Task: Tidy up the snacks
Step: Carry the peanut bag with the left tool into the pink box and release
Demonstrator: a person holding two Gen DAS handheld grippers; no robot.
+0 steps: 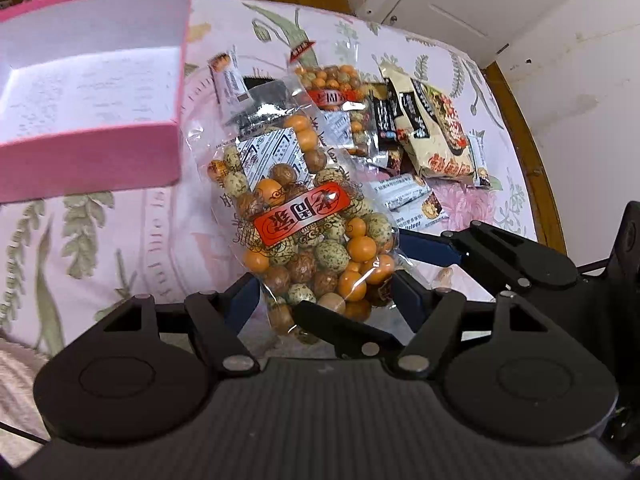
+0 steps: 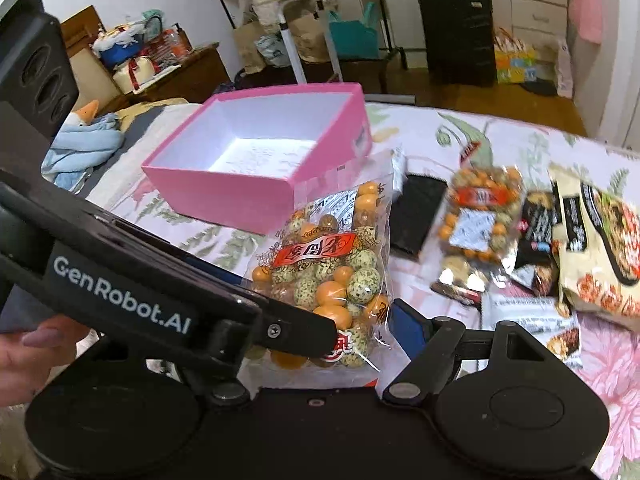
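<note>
Left wrist view puts our left claw (image 1: 320, 300) nipping the lower end of the clear bag of coated nuts (image 1: 304, 216), while the right claw (image 2: 360, 316) sits spread around that same bag with its blue pads not clearly pressing, so we judge the bag is carried mostly by the left. The bag hangs just beside the near corner of the open pink box (image 1: 92, 80), above the flowered bench (image 1: 100, 240). To do this well, we lift it over the box wall before letting go, keeping clear of the remaining snack pile (image 2: 540, 232).
</note>
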